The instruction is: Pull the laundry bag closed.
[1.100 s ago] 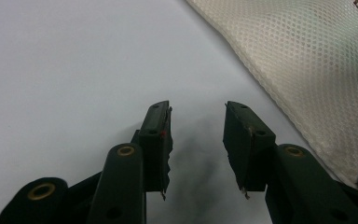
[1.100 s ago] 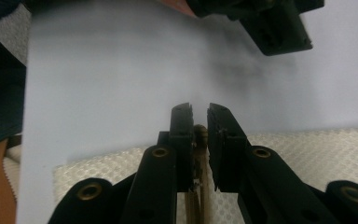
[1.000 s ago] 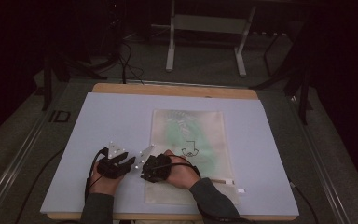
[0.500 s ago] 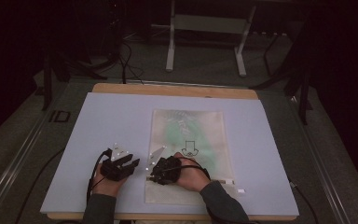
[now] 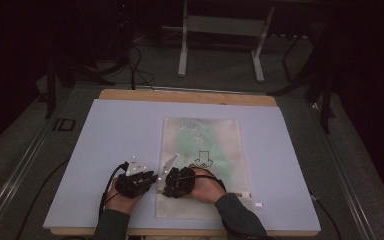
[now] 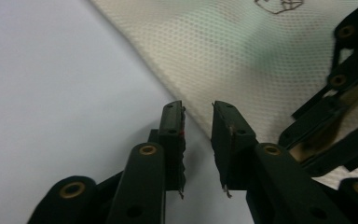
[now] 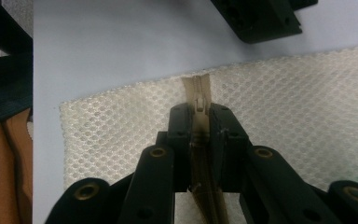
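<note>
While the right claw [image 7: 199,122] clamps the mesh bag's [image 7: 284,107] zipper pull [image 7: 199,103], the left claw [image 6: 198,122], just closing to a narrow gap, holds nothing at the bag's edge.

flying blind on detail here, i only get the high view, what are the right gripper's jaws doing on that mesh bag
Observer: The right gripper is shut on the zipper tape of the mesh bag.
Operator: and the left one, has it got the bag
Observer: No. The left gripper has just been closing, but a gap shows between its jaws and nothing sits in it.
Operator: where is it pointing
Observer: At the bag's edge, where the mesh meets the white table.
</note>
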A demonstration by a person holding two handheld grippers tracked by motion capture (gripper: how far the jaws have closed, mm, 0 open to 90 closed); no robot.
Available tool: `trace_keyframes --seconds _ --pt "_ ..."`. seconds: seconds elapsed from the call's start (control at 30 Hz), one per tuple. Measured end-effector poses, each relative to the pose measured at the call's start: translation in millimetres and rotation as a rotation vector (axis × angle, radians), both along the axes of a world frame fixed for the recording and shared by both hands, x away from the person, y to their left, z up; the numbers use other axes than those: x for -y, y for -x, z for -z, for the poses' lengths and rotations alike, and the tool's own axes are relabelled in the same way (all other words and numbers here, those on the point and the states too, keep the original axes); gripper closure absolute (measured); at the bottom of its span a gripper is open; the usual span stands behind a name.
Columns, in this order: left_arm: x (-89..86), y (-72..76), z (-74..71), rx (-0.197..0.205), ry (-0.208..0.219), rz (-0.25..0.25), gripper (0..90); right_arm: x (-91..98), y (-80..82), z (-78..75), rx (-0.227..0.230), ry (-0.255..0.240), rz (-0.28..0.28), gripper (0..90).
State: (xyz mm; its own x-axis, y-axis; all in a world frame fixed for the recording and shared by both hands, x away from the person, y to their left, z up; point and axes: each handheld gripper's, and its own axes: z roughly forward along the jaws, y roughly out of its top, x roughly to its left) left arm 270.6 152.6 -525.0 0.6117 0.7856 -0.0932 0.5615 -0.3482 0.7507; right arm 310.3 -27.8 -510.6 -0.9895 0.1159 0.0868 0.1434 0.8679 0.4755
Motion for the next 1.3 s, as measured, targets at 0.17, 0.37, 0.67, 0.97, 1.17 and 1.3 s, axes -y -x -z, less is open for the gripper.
trace_keyframes --seconds 0.17,0.37,0.67,0.97,1.17,1.3 --pt "5.3 1.9 0.1 -0.014 0.010 0.036 79.5 -0.3 0.0 -0.3 0.006 0.008 -0.002 81.2" --pt "11.4 4.9 0.4 -0.034 0.011 0.079 85.5 0.2 1.7 0.7 0.020 0.000 -0.003 81.4" --pt "16.6 4.3 4.1 -0.077 -0.007 0.097 88.8 0.1 3.9 1.0 0.044 0.004 -0.007 81.4" --pt "18.5 3.9 5.8 -0.099 -0.021 0.100 89.2 0.4 4.1 1.2 0.046 0.002 -0.007 81.4" --pt "18.8 3.3 6.6 -0.096 -0.043 0.117 89.2 -1.0 3.9 0.4 0.057 0.012 -0.033 81.4" --pt "20.7 3.9 6.5 -0.088 -0.057 0.117 89.4 -2.0 4.0 -0.9 0.064 0.028 -0.045 81.9"
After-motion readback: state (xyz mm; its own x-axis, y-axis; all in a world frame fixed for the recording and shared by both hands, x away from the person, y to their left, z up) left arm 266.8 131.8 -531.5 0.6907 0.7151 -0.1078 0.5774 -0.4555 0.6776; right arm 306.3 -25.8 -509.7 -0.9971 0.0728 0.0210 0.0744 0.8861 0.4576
